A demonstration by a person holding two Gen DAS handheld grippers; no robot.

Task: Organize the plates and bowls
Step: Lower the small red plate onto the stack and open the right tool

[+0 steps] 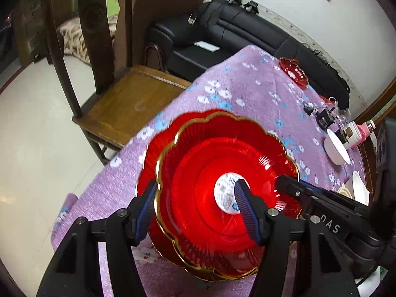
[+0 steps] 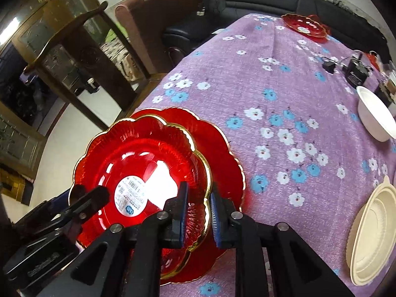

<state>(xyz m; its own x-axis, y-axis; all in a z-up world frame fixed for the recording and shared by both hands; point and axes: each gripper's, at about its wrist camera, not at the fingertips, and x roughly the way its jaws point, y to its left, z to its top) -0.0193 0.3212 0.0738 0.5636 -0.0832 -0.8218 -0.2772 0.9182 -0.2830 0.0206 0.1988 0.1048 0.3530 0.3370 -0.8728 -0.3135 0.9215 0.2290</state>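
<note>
A red scalloped plate with a gold rim and a white sticker (image 1: 198,185) (image 2: 138,170) lies on top of a second red plate (image 1: 148,153) (image 2: 222,153) on the purple flowered tablecloth. My left gripper (image 1: 195,198) is open, its jaws straddling the top plate's near left rim. My right gripper (image 2: 199,208) straddles the plate's right rim with a narrow gap, its pads close to the gold edge. Another red plate (image 1: 294,70) (image 2: 304,27) sits at the far end. A white bowl (image 1: 336,148) (image 2: 376,116) and cream plates (image 2: 371,235) (image 1: 356,188) lie to the right.
A wooden chair (image 1: 118,94) stands by the table's left edge, which drops to the floor just left of the red stack. A black sofa (image 1: 222,32) is behind. Black gadgets and cables (image 2: 354,69) and a pink-capped container (image 1: 358,133) crowd the far right.
</note>
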